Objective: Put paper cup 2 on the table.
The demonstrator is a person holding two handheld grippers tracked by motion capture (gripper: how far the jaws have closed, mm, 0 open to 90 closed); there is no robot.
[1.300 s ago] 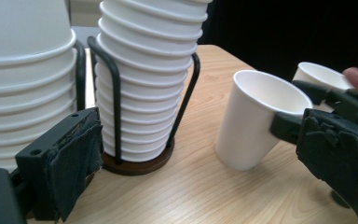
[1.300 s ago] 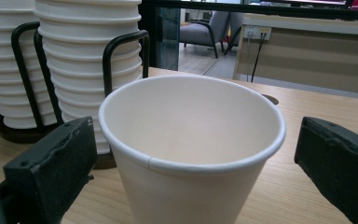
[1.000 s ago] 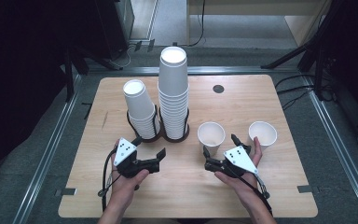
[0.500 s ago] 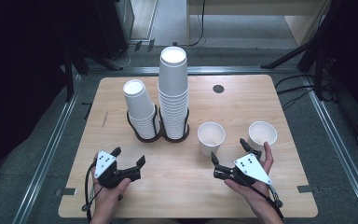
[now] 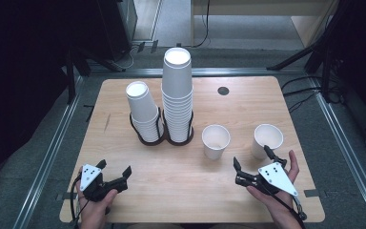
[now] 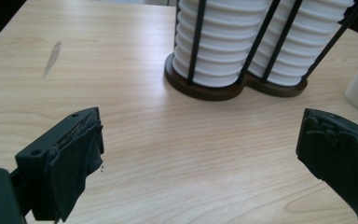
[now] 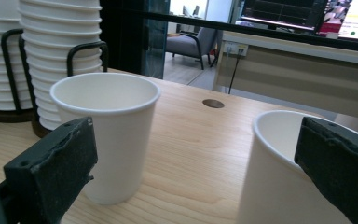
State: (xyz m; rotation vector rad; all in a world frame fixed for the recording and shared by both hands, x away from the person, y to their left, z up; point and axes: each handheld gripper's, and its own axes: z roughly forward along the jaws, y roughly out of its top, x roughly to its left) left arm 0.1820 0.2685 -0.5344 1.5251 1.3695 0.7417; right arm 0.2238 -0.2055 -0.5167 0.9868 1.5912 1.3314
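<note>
Two tall stacks of white ribbed paper cups stand in a dark double-ring wire holder on the light wooden table, a little left of its middle. The taller stack of white paper cups fills the right ring; the shorter stack of white paper cups fills the left ring and leans slightly toward the table's left edge. In the left gripper view the holder's black uprights run up the sides of both stacks, and its dark base rests flat on the wood.

Right of the holder stand two single white paper cups, upright and apart from each other: the nearer single cup just beside the holder, and the outer single cup toward the table's right edge. A small round dark grommet hole sits near the far edge.

The right gripper is held near the front right corner, its jaws spread wide, one jaw tip just beside the outer single cup, holding nothing. The left gripper is held near the front left corner, well apart from the holder, jaws likewise wide apart over bare wood.
</note>
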